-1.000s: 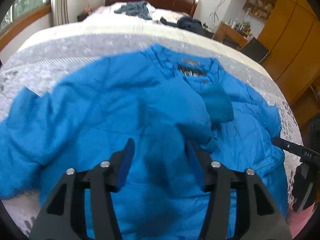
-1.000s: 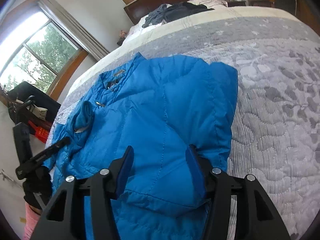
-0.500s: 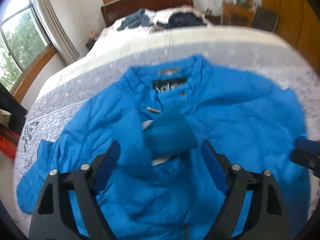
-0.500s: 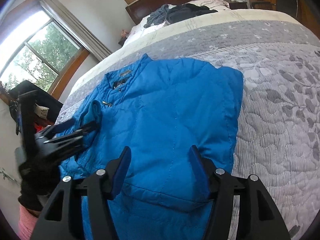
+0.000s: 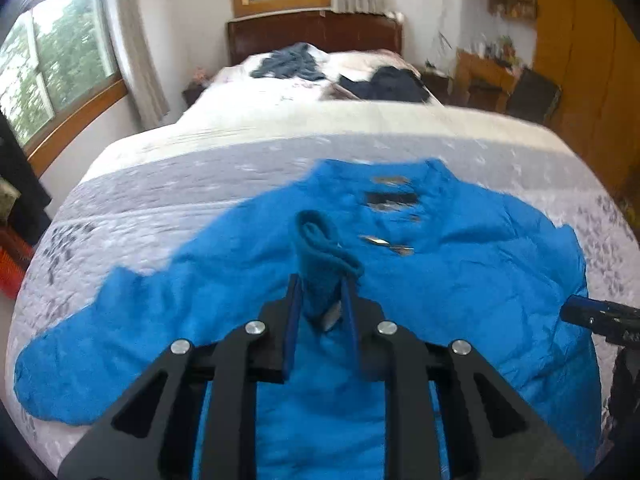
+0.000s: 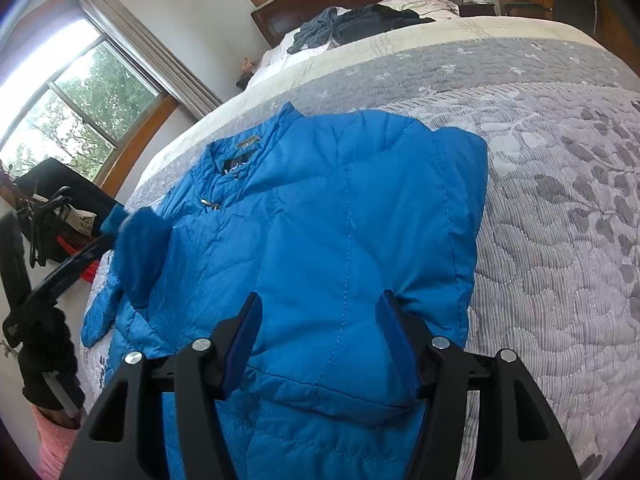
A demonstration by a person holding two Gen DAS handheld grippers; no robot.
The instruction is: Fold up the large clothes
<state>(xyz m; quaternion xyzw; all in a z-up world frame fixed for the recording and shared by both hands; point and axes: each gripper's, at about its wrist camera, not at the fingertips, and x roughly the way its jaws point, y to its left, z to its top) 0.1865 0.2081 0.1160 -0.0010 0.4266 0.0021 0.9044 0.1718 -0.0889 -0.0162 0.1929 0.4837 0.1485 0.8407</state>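
Observation:
A bright blue puffer jacket (image 5: 460, 264) lies front-up on the bed, collar toward the headboard. My left gripper (image 5: 320, 300) is shut on the darker knit cuff (image 5: 324, 252) of one sleeve, held up over the jacket's chest. In the right wrist view the same jacket (image 6: 340, 220) shows its right side folded inward. The right gripper (image 6: 316, 334) stands open just above the jacket's lower folded part, nothing between its fingers. The raised cuff (image 6: 140, 248) appears blurred at the left there, with the left gripper's dark fingers under it.
The grey patterned quilt (image 6: 560, 200) covers the bed, with bare quilt to the right of the jacket. Dark clothes (image 5: 340, 72) lie heaped near the wooden headboard (image 5: 316, 36). Windows, a black bag and a red item stand left of the bed; wooden cabinets (image 5: 592, 80) stand on the right.
My left gripper went from open over the jacket to shut on the sleeve cuff and has lifted it. The right gripper stayed open, nearly still over the folded side.

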